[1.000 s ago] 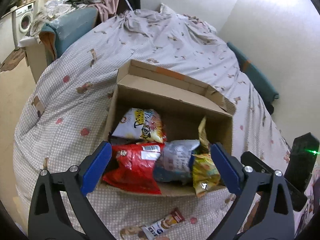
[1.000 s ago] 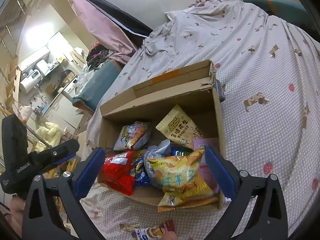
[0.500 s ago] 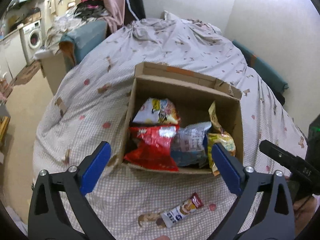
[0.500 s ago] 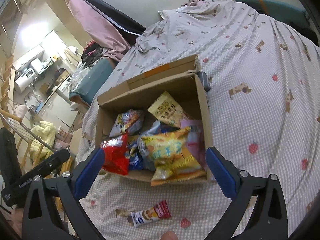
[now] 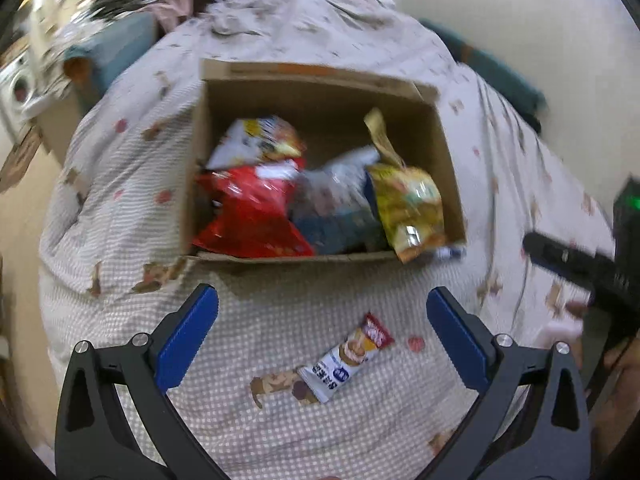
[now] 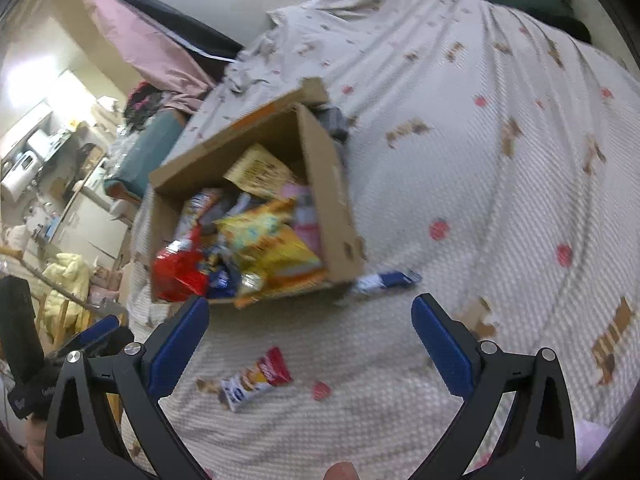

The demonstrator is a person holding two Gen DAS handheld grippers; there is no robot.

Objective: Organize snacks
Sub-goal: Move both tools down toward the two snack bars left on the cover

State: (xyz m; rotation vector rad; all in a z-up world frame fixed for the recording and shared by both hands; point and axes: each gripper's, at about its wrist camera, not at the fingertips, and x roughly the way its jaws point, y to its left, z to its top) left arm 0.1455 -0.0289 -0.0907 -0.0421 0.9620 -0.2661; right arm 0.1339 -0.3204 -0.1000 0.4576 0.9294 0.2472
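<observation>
Landmark: cardboard box (image 5: 450, 168) on the bedspread (image 5: 280, 320), full of snack bags.
Left gripper (image 5: 322, 334): jaws spread wide, empty, having just widened.
Right gripper (image 6: 310, 338): jaws wide, empty.
Snack bar (image 5: 347, 360): loose on the bedspread, just in front of the box.
Right view only: blue packet (image 6: 386, 280) beside the box's front corner.
Left view only: red bag (image 5: 252, 216) clearly uppermost inside the box.

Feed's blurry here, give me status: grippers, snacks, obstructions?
Both hand-held grippers, left and right, open, empty. Snack bar loose on bedspread, box full. Nothing in the way.
</observation>
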